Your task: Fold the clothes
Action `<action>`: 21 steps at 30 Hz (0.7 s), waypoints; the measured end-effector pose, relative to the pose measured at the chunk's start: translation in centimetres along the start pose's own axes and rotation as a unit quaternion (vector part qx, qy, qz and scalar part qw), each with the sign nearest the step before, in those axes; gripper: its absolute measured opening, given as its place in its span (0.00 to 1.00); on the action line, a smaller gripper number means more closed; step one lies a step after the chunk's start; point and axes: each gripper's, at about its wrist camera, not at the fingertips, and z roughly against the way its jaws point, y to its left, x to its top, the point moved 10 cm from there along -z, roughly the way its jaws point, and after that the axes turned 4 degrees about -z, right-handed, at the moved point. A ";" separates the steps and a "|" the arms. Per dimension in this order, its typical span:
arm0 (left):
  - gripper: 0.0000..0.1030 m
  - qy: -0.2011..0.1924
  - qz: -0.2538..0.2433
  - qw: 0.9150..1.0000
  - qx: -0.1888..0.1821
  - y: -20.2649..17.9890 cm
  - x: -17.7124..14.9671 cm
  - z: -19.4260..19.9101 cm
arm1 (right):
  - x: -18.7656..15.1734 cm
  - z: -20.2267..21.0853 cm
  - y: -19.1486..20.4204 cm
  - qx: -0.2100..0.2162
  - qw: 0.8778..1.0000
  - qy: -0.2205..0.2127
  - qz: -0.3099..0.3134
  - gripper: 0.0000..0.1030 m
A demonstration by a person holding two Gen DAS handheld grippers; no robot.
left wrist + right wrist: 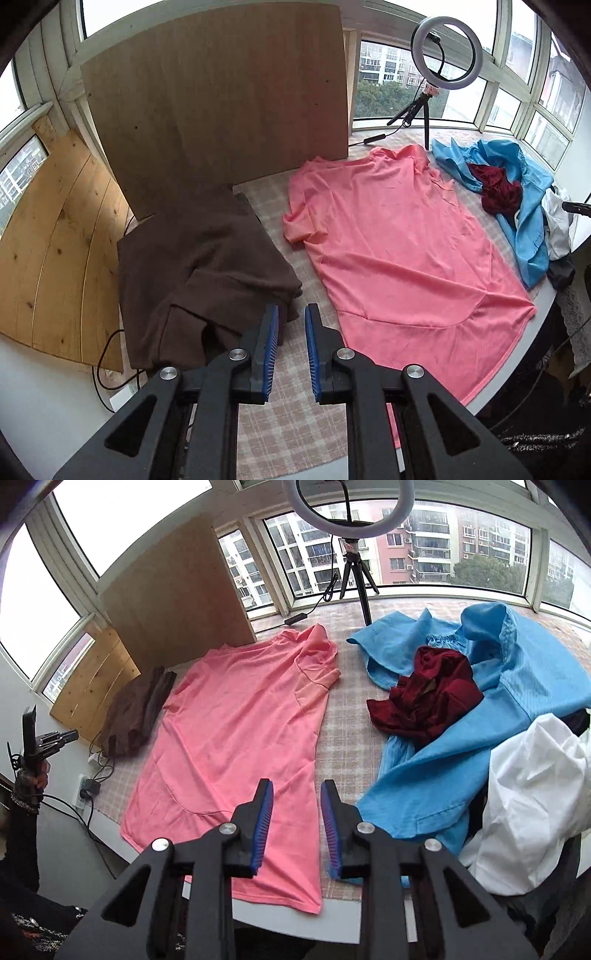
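pink shirt [236, 716] flat on surface [343, 709], frame centre | thin, limp, light, likely slides | take hem corners, lower frame | left gripper [290, 347] and right gripper [295, 827] fingers parted, empty

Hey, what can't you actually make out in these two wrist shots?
- Pink shirt: near hem hidden behind right gripper, right wrist view.
- Dark item under white garment: mostly covered, unidentifiable.
- Brown garment: folded, type unclear; left gripper hides its near corner, left wrist view.
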 end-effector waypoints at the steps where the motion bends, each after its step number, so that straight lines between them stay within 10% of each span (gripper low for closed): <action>1: 0.15 -0.008 0.009 1.000 0.003 0.1 1.4 -0.5 | 1.7 -0.7 0.1 -0.003 1.000 -0.003 0.014 0.28; 9: 0.15 0.020 0.052 0.998 0.004 -2.2 6.6 -8.2 | 6.5 -13.6 -2.6 0.000 0.998 0.053 0.019 0.33; 21: 0.15 0.100 0.047 0.994 0.007 -3.1 5.5 -15.4 | 10.1 -29.9 -5.9 0.046 0.990 0.128 -0.031 0.37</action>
